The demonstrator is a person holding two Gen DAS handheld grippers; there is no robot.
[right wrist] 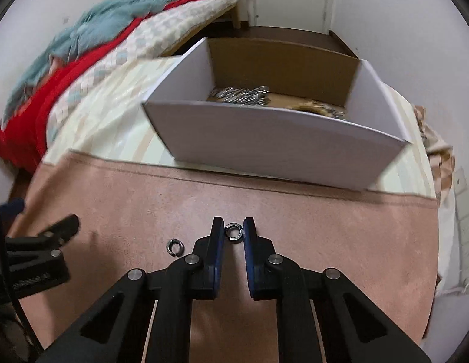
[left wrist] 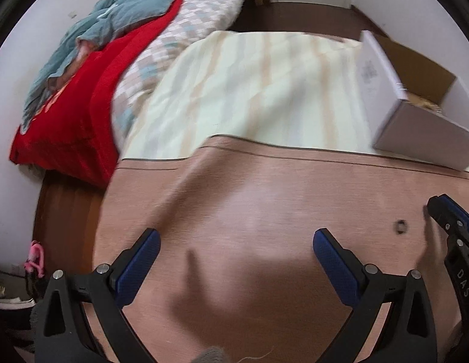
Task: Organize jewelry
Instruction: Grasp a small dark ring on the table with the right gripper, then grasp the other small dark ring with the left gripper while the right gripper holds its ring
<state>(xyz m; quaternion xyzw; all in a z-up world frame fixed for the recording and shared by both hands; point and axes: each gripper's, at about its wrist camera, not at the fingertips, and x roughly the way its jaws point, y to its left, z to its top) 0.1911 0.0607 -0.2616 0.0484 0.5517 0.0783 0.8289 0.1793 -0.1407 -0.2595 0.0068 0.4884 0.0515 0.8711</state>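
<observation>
The right gripper (right wrist: 233,232) is low in the middle of the right wrist view. Its jaws are close together, with a small silver ring (right wrist: 233,231) between the blue fingertips (right wrist: 218,230). They look like they touch the ring on both sides. A second ring (right wrist: 175,246) lies on the pink cloth (right wrist: 325,227), just left of the gripper. Above, in the middle of the frame, sits a white box (right wrist: 264,145) with shiny jewelry (right wrist: 243,93) inside. The left gripper (left wrist: 236,252) has its jaws wide apart over the pink cloth, holding nothing. In that view the second ring shows as a dark blur at the right side.
</observation>
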